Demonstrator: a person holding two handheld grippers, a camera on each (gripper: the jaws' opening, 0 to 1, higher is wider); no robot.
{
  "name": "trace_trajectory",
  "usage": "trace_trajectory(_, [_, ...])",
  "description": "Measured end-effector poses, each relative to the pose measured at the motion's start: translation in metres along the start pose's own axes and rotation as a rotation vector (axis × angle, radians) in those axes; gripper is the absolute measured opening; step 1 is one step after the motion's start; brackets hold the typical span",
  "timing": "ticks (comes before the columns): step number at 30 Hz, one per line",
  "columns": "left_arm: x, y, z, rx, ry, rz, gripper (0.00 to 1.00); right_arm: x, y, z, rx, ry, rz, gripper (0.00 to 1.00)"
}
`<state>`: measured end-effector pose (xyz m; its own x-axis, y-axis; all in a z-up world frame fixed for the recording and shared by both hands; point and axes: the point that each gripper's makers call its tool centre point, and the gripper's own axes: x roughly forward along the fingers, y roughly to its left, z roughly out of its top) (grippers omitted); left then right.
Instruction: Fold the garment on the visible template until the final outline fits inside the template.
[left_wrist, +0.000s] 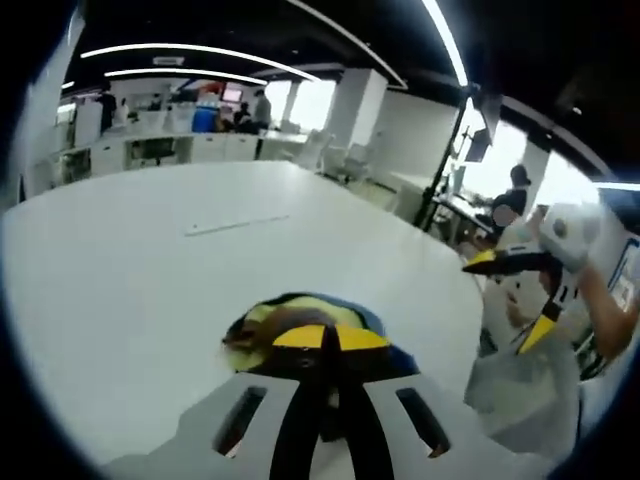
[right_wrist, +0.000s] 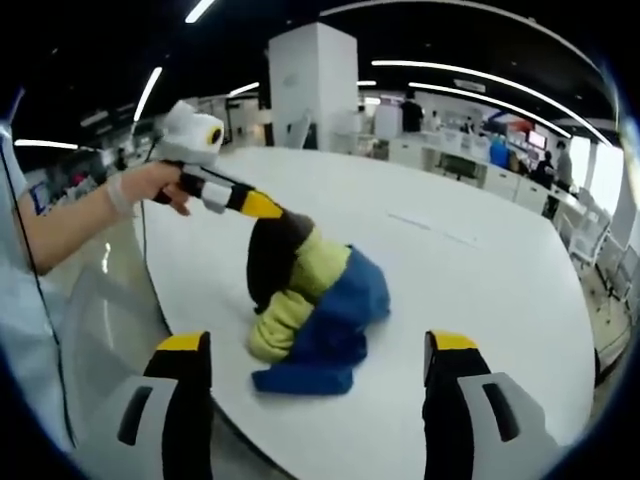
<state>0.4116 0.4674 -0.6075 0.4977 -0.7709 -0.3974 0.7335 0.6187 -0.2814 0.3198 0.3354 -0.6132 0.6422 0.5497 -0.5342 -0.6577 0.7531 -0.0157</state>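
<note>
A bunched garment (right_wrist: 318, 300) in dark brown, pale yellow and blue lies near the white table's near edge. In the right gripper view my left gripper (right_wrist: 262, 207) comes in from the left, held by a hand, and is shut on the garment's brown top, pulling it up into a hump. The left gripper view shows its own yellow-tipped jaws (left_wrist: 330, 338) closed together on the garment (left_wrist: 290, 318). My right gripper (right_wrist: 318, 345) stands wide open in front of the blue part, touching nothing. It also appears open, off the table's edge, in the left gripper view (left_wrist: 510, 298).
The white table (right_wrist: 480, 280) stretches far beyond the garment, with a thin pale strip (left_wrist: 235, 225) lying on it. The person's forearm (right_wrist: 70, 215) hangs over the edge of the table. Desks, chairs, a white pillar (right_wrist: 312, 85) and people stand behind.
</note>
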Motion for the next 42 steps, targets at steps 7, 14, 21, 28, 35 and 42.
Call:
trace_trajectory(7, [-0.012,-0.006,0.001,0.027,0.01,-0.031,0.0,-0.002,0.0,-0.002,-0.003,0.007,-0.006,0.88])
trace_trajectory(14, [-0.02,-0.012,0.01,0.042,-0.016,-0.056,0.0,-0.003,0.002,-0.001,-0.011,0.01,-0.005,0.88])
trace_trajectory(21, [-0.026,-0.03,0.014,0.073,-0.018,-0.131,0.0,-0.005,0.0,0.003,-0.02,0.004,-0.012,0.87])
trace_trajectory(28, [-0.032,-0.05,0.004,0.094,0.022,-0.201,0.0,-0.007,-0.002,0.003,-0.02,0.001,-0.02,0.87])
trace_trajectory(35, [-0.033,-0.069,-0.005,0.12,0.052,-0.247,0.0,-0.011,-0.005,0.005,-0.035,0.001,-0.027,0.85])
trace_trajectory(42, [-0.036,-0.082,-0.01,0.12,0.047,-0.268,0.0,-0.01,-0.013,0.02,-0.082,-0.016,-0.017,0.82])
